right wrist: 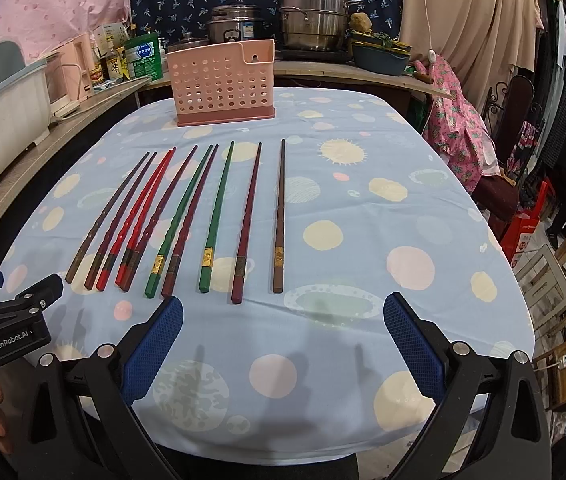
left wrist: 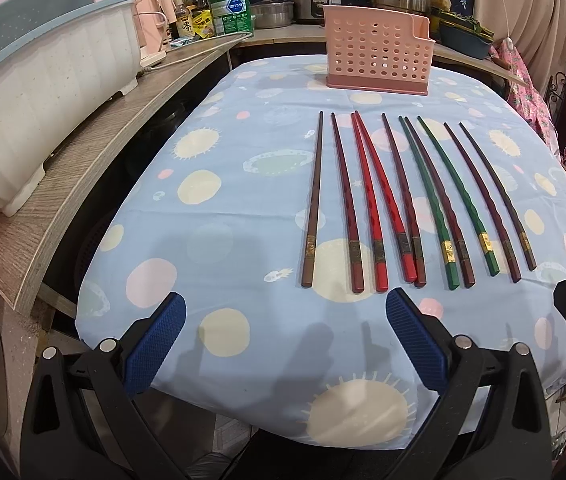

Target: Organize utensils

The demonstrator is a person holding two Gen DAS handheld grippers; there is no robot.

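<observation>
Several chopsticks lie side by side on the blue patterned tablecloth (left wrist: 223, 208): brown (left wrist: 313, 200), dark red, red (left wrist: 367, 204) and green (left wrist: 455, 196) ones. They also show in the right wrist view, with a green one (right wrist: 215, 220) and a brown one (right wrist: 280, 220). A pink perforated utensil holder (left wrist: 377, 50) stands upright at the table's far end; it also shows in the right wrist view (right wrist: 223, 82). My left gripper (left wrist: 285, 312) is open and empty, just short of the chopsticks' near ends. My right gripper (right wrist: 283, 314) is open and empty, likewise near their ends.
A white dish rack (left wrist: 43, 112) sits on the wooden counter (left wrist: 95, 160) at the left. Pots (right wrist: 313, 16), bottles (left wrist: 185, 20) and a pink kettle (left wrist: 155, 24) crowd the back counter. Chairs and clothes (right wrist: 459, 140) stand right of the table.
</observation>
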